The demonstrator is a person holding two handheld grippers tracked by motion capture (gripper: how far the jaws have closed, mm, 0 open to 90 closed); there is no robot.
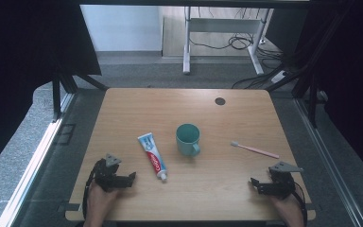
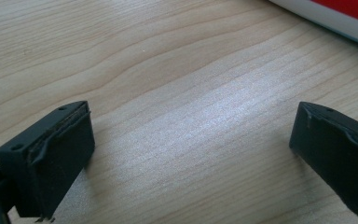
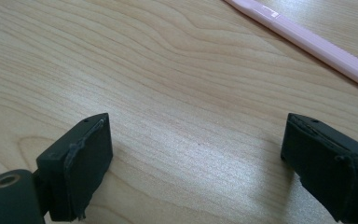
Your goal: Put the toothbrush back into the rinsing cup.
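Toothpaste tube lies flat on the wooden table, left of the middle, its cap end toward the person and its flat end pointing away; it is the thing nearest the left gripper, which rests on the near left part of the tabletop just to the tube's left and not touching it. In the left gripper view the two black jaws stand wide apart with only bare wood between them, and a strip of the tube's white and red side crosses the upper right corner. A teal mug stands upright at the table's centre, just right of the tube, its handle turned toward the person. The right gripper sits at the near right edge, held by a hand, jaws likewise spread with nothing between them. A pink toothbrush lies flat beyond it, to the mug's right, bristle end toward the mug; in the right gripper view its handle runs across the upper right, clear of both jaws. A small dark round spot sits near the table's far edge
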